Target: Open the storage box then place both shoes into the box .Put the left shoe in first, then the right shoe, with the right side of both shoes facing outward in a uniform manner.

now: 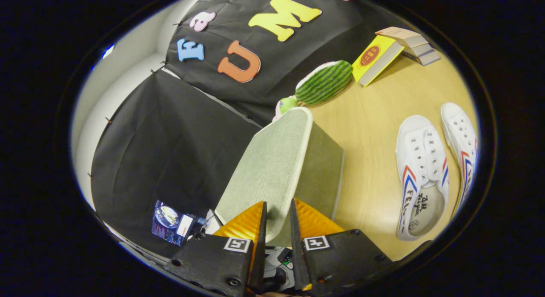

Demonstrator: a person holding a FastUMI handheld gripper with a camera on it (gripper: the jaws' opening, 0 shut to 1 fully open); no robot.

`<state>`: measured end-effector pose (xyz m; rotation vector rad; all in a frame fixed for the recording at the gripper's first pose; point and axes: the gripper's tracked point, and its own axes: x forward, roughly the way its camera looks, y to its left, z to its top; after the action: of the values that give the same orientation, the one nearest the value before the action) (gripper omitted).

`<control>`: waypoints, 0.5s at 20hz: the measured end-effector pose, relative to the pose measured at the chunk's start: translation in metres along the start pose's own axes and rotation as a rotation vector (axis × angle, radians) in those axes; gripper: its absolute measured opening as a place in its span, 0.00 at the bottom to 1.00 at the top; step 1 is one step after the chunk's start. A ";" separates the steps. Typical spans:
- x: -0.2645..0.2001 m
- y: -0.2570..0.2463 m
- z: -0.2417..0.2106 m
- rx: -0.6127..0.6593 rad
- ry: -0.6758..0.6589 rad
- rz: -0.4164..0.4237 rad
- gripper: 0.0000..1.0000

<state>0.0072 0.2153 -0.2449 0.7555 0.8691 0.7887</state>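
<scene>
Gripper (279,212): fingers clamped on lid (272,169) edge, lid raised | lid: likely light, stiff, fabric-faced; hold at rim | box (321,169) beside lid | shoes (421,178) beyond box on table (366,118).

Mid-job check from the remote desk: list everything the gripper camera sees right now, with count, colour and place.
storage box: one, pale green fabric, just ahead of the fingers, its lid between them.
shoes: two, white with red and blue stripes, side by side on the table beside the box.
watermelon toy: one, green striped, beyond the box by the wall.
books: a small stack, yellow one leaning on it, past the toy.
table: one, light wood, under everything.
gripper: one, fingers nearly closed around the lid's edge; whether both press on it is unclear.
</scene>
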 end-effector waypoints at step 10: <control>-0.010 0.020 0.002 0.112 -0.008 0.111 0.06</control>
<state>-0.0005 0.2166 -0.2240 0.9116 0.8750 0.8396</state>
